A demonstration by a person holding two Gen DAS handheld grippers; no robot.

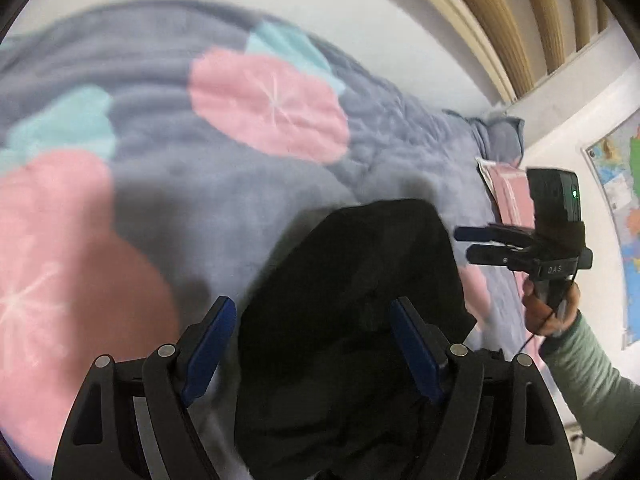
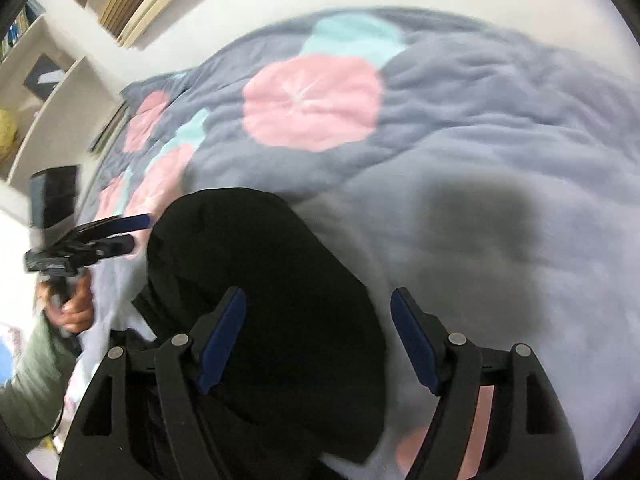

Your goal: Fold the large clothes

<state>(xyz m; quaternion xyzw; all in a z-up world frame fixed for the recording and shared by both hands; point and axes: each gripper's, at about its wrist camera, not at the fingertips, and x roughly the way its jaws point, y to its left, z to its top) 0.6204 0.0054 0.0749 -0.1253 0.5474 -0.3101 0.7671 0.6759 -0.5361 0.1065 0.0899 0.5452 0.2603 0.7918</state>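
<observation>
On the floral bedspread (image 1: pixel 240 184) lies 1 black garment (image 1: pixel 352 320); 2 grippers, left (image 1: pixel 312 344) and right (image 2: pixel 318 336), hover with fingers spread, empty.

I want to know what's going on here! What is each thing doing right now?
Left gripper: fingers open, holding nothing.
Right gripper: fingers open, holding nothing.
Black garment: lying bunched on the bed, not gripped.
Blanket: spread over the bed, wrinkled.
Wall map: hanging on the wall.
</observation>
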